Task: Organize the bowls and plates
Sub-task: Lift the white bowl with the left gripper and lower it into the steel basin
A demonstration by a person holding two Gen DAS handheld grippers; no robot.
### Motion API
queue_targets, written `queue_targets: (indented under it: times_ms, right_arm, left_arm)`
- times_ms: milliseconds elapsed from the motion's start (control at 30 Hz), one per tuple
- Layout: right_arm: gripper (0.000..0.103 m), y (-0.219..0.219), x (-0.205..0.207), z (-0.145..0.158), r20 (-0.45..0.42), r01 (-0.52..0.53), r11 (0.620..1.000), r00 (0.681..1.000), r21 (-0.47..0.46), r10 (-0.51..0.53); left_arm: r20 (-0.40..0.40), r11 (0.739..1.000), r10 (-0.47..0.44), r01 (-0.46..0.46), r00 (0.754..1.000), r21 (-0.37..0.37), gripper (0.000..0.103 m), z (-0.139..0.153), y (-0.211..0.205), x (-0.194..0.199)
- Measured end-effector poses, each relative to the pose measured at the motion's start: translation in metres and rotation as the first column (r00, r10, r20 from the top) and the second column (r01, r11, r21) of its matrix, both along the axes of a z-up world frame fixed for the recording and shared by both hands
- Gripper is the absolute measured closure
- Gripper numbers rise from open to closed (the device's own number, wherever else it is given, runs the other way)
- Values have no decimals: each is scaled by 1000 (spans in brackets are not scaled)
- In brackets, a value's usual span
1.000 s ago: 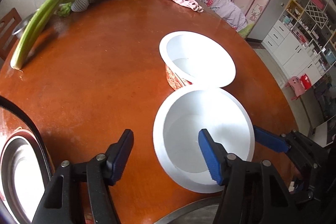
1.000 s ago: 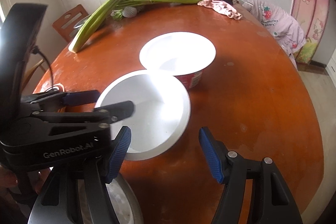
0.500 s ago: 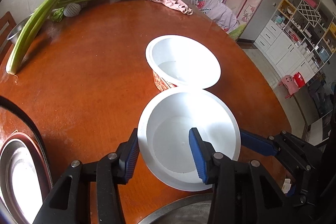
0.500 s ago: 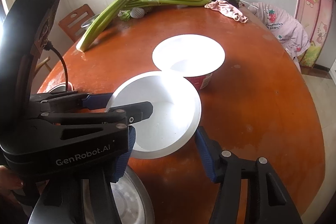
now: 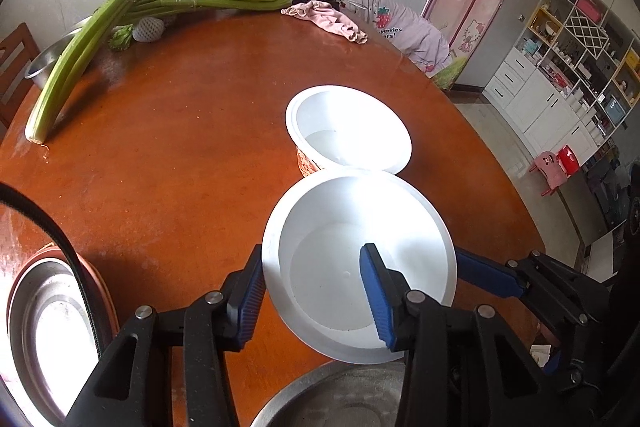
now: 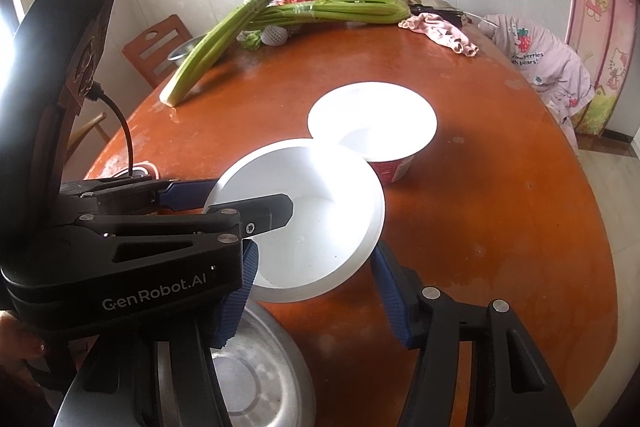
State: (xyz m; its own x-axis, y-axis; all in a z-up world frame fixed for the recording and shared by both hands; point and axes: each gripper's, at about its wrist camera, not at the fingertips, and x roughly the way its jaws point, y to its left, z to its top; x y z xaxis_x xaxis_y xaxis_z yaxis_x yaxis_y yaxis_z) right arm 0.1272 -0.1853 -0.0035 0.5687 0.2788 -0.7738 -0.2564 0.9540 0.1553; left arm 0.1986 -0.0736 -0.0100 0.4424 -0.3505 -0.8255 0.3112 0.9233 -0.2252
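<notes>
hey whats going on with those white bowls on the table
A person is sorting bowls on a round wooden table with a handheld tool in each hand. The left tool has just closed on the near wall of the plain white bowl, one finger inside and one outside. The right tool has also been closing, on that bowl's other side. The bowl's far rim overlaps the red-printed white bowl behind it. Metal basins sit at the near edge.

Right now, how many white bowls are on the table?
2. One white bowl is near, gripped on both sides by the hand-held grippers. The other, a red-sided bowl, stands just behind it. More may be hidden.
</notes>
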Motion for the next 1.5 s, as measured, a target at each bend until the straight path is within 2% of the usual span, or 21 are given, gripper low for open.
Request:
queue_targets:
  times_ms: [467,733,1100,1500]
  right_arm:
    - [42,11,-34,35,89,-44,999,995,10,43]
    - [42,15,-64,48,116,-85,996,990,19,82]
    - [42,20,-103,45,94,-148,989,985,12,146]
    - [42,27,-115,16,13,-184,983,983,4,184]
  left_arm:
    - [103,1000,6,-7,995,6,57,44,13,-40]
    - [121,1000,12,-11,993,-5,56,57,23,-70]
    - [101,1000,19,-19,995,0,56,49,30,-112]
    - [17,999,25,-25,1000,23,55,15,33,-130]
